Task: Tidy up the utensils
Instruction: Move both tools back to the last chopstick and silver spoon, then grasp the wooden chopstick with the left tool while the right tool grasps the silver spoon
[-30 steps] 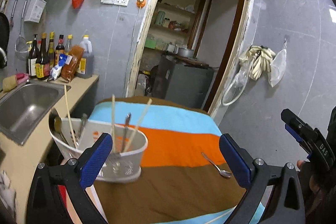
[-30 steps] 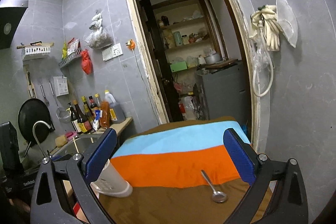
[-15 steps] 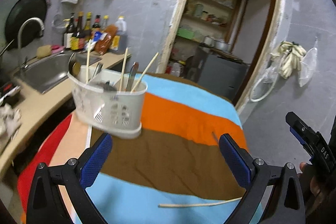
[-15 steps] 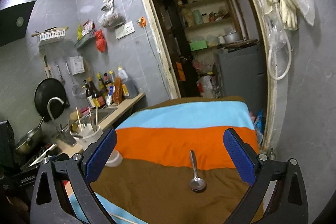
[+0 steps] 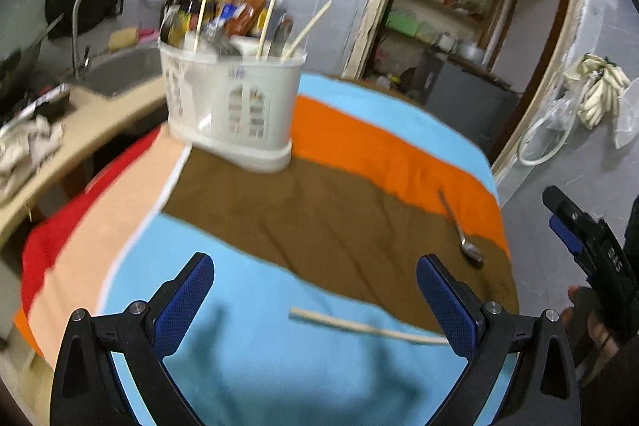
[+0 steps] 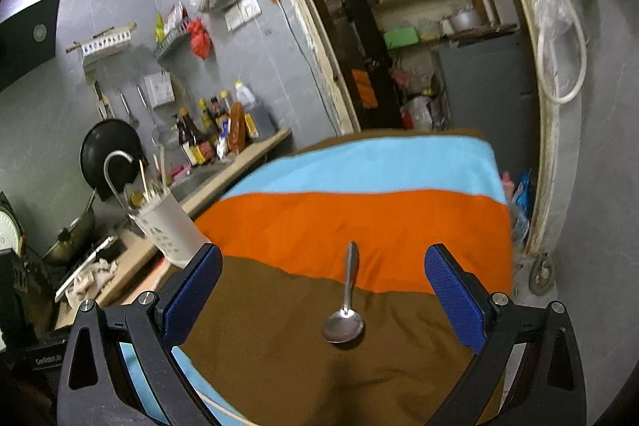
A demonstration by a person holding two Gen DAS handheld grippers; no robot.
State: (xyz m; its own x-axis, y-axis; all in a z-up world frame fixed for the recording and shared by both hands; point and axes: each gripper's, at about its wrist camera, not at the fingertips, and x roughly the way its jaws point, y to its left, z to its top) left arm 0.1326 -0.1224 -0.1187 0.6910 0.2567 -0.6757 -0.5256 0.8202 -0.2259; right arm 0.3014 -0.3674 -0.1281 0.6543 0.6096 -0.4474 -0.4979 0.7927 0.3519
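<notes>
Striped cloth (image 5: 247,326) fills the table under me, blue, brown, orange. White utensil caddy (image 5: 233,102) stands far left on it, chopsticks and cutlery poking up. My left claw (image 5: 315,300) hangs spread, empty, a loose chopstick (image 5: 359,325) between its fingers. My right claw (image 6: 323,296) spread too, metal spoon (image 6: 345,310) lying between its fingers.

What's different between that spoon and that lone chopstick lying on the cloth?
The spoon is shiny metal with a round bowl; the chopstick is a pale, plain stick. The spoon lies on the brown stripe, handle onto the orange; the chopstick lies nearer, across the blue and brown stripes. Both lie flat outside the white holder, untouched by either claw.
</notes>
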